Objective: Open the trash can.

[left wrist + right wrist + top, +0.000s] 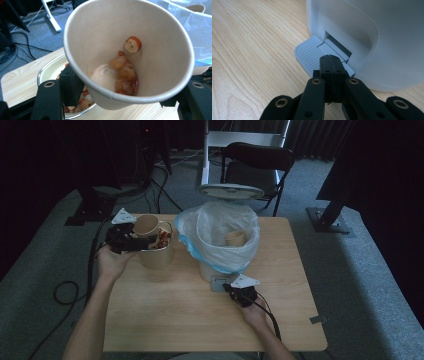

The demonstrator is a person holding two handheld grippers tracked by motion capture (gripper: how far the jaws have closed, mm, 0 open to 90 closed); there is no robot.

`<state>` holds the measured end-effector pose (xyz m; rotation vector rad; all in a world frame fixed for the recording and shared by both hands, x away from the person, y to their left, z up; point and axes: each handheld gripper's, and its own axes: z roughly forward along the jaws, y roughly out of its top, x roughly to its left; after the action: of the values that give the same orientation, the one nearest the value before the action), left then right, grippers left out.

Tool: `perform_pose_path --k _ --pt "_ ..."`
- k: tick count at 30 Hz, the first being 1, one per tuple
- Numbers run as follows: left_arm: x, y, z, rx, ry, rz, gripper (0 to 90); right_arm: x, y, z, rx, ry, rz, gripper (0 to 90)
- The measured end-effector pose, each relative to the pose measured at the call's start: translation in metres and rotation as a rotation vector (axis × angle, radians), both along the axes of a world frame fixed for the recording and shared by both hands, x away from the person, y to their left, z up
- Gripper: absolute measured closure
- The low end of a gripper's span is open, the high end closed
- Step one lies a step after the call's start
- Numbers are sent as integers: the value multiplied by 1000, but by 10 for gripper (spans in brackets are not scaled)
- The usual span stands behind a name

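Note:
My left gripper (pixel 136 240) is shut on a tilted paper cup (pixel 146 225) held over a metal bowl (pixel 159 256) at the table's left. In the left gripper view the cup (pixel 150 37) sits between my black jaws, with food scraps (pixel 123 75) and a little liquid at its bottom; the bowl (pixel 50 71) with food lies below it. My right gripper (pixel 232 287) is shut with nothing between its jaws. In the right gripper view its joined tips (pixel 329 58) rest on the grey pedal (pixel 308 53) of the white bin (pixel 367 37).
The bin (pixel 205 270) stands mid-table with a plastic bag liner (pixel 210 227) and its lid (pixel 230 191) raised. Another paper cup (pixel 235 238) lies inside it. A black chair (pixel 257 165) stands behind the table. Cables trail on the floor at left.

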<state>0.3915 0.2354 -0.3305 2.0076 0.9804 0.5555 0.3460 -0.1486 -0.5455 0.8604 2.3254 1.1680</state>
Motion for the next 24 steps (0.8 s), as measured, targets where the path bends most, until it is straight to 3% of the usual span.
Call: perform_pose_path --k 9,18,24 --pt "-6 -11 6 -17 2 -37 350 0 0 0 0 0 -1 900" --pt "-8 -41 19 -36 2 -126 350 0 0 0 -1 0 -1 900" --pt "-8 -54 25 -47 -3 -157 349 0 0 0 -1 2 0 900"
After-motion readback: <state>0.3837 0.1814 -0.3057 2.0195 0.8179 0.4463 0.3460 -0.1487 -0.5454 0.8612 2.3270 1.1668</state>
